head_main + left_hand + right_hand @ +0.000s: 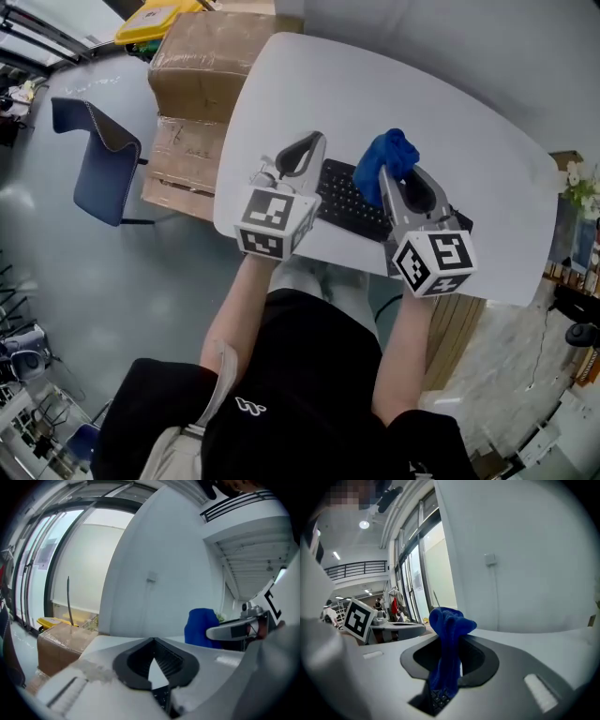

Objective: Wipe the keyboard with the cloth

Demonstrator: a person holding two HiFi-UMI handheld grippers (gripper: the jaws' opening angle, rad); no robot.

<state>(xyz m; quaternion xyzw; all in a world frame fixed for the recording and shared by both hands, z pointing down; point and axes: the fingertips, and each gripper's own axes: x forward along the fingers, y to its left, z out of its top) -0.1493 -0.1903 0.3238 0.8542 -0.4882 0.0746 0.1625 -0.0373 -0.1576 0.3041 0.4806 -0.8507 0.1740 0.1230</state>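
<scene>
A black keyboard (349, 200) lies on the white table (375, 94) near its front edge. My right gripper (385, 175) is shut on a blue cloth (388, 157), which bunches up above the jaw tips and hangs between them over the keyboard's right half. In the right gripper view the cloth (447, 641) fills the jaw gap of the right gripper (453, 638), with keyboard keys (438, 698) just below. My left gripper (316, 142) is shut with nothing in it, at the keyboard's left end. In the left gripper view the left gripper (152, 641) sees the cloth (200, 627) to its right.
Cardboard boxes (201, 64) stand against the table's left side, with a yellow thing (156, 19) behind them. A blue chair (97, 157) is on the floor farther left. White flowers (577, 184) sit beyond the table's right edge. A pale wall rises behind the table.
</scene>
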